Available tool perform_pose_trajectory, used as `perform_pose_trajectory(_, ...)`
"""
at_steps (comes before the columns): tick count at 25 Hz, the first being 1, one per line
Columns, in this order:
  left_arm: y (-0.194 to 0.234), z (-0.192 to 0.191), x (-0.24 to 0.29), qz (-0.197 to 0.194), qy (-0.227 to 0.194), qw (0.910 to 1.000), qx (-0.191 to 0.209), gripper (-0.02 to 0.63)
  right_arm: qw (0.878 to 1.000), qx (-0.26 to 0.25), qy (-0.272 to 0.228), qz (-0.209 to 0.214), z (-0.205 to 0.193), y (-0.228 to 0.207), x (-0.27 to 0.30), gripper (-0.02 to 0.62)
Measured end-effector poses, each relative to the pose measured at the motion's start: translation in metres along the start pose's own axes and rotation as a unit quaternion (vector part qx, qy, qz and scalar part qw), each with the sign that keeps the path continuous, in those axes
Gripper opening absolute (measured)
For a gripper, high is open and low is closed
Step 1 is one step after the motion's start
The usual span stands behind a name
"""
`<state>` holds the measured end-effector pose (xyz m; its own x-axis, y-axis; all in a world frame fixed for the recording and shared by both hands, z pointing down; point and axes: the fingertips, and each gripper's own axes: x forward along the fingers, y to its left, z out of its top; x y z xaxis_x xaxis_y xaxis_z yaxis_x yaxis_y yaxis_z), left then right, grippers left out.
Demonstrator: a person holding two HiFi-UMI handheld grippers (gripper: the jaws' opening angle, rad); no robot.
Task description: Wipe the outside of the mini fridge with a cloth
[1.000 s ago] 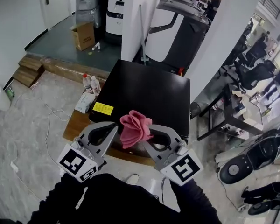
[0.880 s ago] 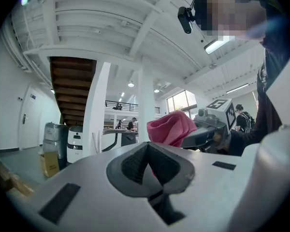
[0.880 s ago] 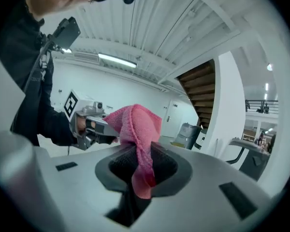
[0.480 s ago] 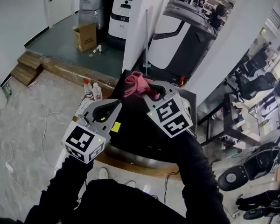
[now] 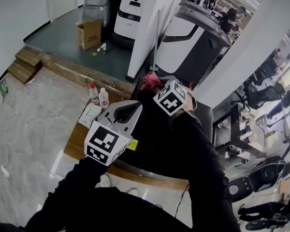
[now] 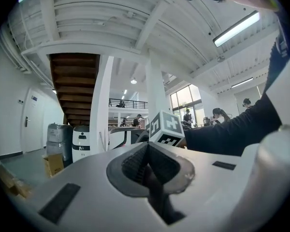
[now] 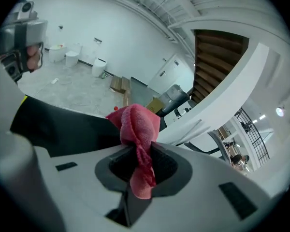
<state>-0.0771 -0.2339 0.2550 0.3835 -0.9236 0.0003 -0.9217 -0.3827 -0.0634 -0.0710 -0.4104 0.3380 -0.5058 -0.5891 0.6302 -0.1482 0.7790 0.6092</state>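
Right hand-held gripper [image 7: 137, 151]: jaws clamped on a pink cloth [image 7: 137, 129]. A tail of cloth hangs in the throat and a bunched wad stands proud of the jaw tips. Judgement: it is held this way so that the wad, not the plastic, meets the surface being wiped.

Directly below and behind the wad lies the black top of the mini fridge [image 7: 63, 127]. The head view puts the right hand-held gripper [image 5: 154, 86] and cloth [image 5: 150, 80] at the far edge of the mini fridge [image 5: 146, 129], with the arm reaching across the top. Cloth-to-surface contact: cannot tell.

Left hand-held gripper [image 6: 147, 149]: jaws together, nothing between them. It [image 5: 130, 111] hovers at the near-left side of the fridge top, apart from the cloth. Judgement: it is parked clear of the wiping path and has no job in this step.

Outward, left of the left hand-held gripper: two small bottles [image 5: 97, 95] stand by the fridge.
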Motion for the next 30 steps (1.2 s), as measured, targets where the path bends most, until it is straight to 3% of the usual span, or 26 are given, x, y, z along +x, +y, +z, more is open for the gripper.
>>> perform_pose_trajectory(4, 0.006, -0.011, 0.000, -0.007, 0.005, 1.0000, -0.003, 0.006, 0.999, -0.008, 0.040, 0.021, -0.016, 0.007, 0.033, 0.067)
perform_pose_trajectory(11, 0.016, -0.021, -0.010, -0.003, 0.012, 0.9999, -0.012, 0.006, 0.995, -0.029, 0.058, 0.071, -0.012, 0.042, 0.036, 0.064)
perform_pose_trajectory(30, -0.017, -0.029, -0.044, 0.015, 0.024, 0.9996, -0.006, 0.006, 0.979, -0.045, 0.045, 0.194, 0.005, 0.197, -0.102, 0.064)
